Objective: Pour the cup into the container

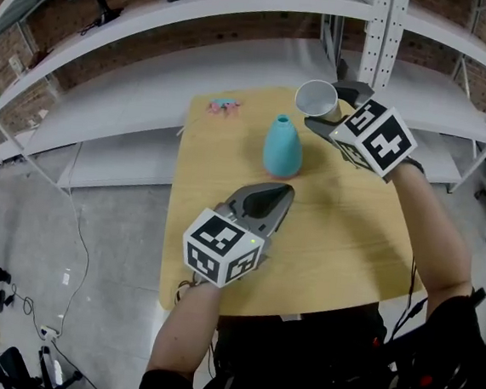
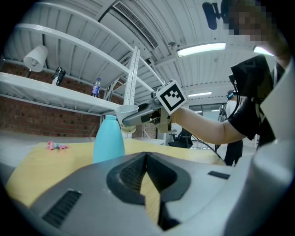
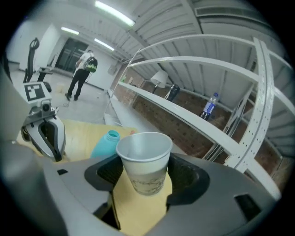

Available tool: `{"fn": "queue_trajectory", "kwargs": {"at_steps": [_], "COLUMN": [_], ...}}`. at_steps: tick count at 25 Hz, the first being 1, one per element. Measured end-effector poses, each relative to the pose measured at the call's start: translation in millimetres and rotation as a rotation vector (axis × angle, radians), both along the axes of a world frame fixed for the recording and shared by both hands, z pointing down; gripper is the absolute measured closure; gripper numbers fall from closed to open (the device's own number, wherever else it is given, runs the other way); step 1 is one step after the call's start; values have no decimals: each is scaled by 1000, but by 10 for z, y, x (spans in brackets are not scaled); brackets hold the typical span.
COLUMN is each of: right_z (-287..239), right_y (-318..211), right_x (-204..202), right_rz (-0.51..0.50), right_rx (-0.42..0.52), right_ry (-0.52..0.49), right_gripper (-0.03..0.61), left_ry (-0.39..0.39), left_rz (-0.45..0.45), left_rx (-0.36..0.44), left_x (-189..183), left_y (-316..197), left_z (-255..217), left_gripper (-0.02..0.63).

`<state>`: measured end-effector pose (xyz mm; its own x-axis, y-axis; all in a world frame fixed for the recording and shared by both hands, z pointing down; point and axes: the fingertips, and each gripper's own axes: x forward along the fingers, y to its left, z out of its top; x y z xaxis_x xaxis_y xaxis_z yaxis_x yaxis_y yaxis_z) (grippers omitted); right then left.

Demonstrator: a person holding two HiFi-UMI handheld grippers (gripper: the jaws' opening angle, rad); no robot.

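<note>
Holds the paper cup [image 3: 144,154] at mid-wall in the right gripper [image 3: 143,184], raised near the mouth of the teal bottle [image 1: 282,148]. Probably light, thin and crushable: best squeezed gently below the rim. Holds the left gripper [image 1: 279,195] closed, empty.

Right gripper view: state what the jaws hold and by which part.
The right gripper holds the white paper cup by its lower side wall, one jaw pressing on each side; the rim is free.
</note>
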<state>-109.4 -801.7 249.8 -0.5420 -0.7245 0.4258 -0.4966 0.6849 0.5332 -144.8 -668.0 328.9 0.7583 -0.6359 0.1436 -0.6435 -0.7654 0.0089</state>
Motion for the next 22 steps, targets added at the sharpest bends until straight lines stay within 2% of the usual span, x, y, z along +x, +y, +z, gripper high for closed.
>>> {"fn": "queue_trajectory", "kwargs": {"at_steps": [4, 10, 15, 19, 22], "right_z": [75, 205, 400, 572, 710], "right_y": [9, -34, -60, -103, -115], "right_x": [206, 598, 942, 1068, 1114], "right_rz": [29, 113, 186, 203, 209], "right_rx": [-91, -156, -159, -209, -246], "right_ry": [-159, -324, -401, -488, -505], "right_gripper": [273, 273, 273, 272, 272], "left_ry": [-4, -4, -3, -3, -3], "left_rz": [3, 10, 25, 24, 36], "left_rx": [-5, -4, -2, 3, 1], "left_x": [7, 12, 44, 33, 55], "left_y": [1, -13, -20, -31, -19], "left_z": [9, 6, 6, -7, -5], "left_gripper": [612, 612, 612, 612, 612]}}
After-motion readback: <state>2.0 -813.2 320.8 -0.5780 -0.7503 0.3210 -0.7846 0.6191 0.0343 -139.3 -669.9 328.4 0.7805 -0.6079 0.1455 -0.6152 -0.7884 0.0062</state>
